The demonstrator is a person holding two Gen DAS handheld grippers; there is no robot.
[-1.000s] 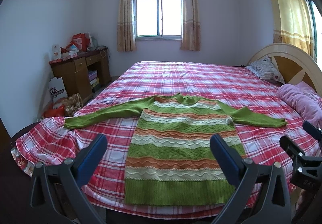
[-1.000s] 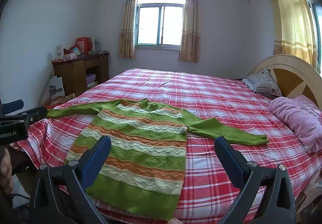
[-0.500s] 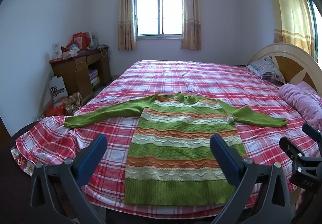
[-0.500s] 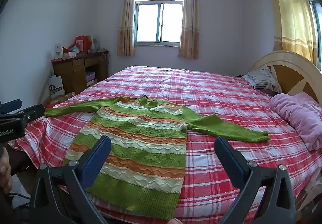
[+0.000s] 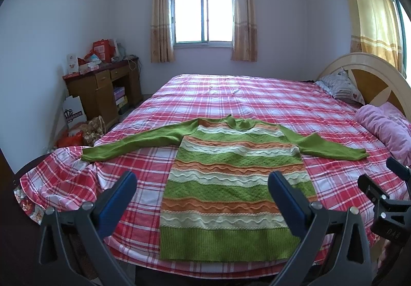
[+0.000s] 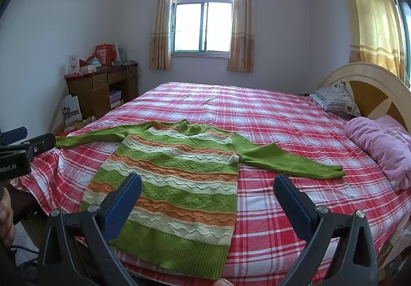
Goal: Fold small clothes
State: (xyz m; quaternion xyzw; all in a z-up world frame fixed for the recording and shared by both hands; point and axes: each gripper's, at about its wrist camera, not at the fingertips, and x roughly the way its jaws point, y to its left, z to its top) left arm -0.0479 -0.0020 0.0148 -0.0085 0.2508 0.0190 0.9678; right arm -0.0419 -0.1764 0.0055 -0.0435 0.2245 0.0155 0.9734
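A small knitted sweater (image 5: 236, 178) with green, orange and cream wavy stripes lies flat on the bed, hem toward me, both green sleeves spread out sideways. The right wrist view shows the same sweater (image 6: 174, 183) left of centre. My left gripper (image 5: 201, 183) hangs open above the bed's near edge, its blue pads wide apart over the hem, touching nothing. My right gripper (image 6: 208, 188) is open too, held over the sweater's right side and the bare bedspread. Each gripper shows at the edge of the other's view.
The bed carries a red and white plaid bedspread (image 5: 231, 101). A pink blanket (image 5: 382, 129) and a pillow (image 5: 339, 85) lie by the wooden headboard at right. A wooden desk (image 5: 102, 88) with boxes and bags stands at left under the window wall.
Both views have shifted only slightly. The sweater has not moved and both grippers stay open.
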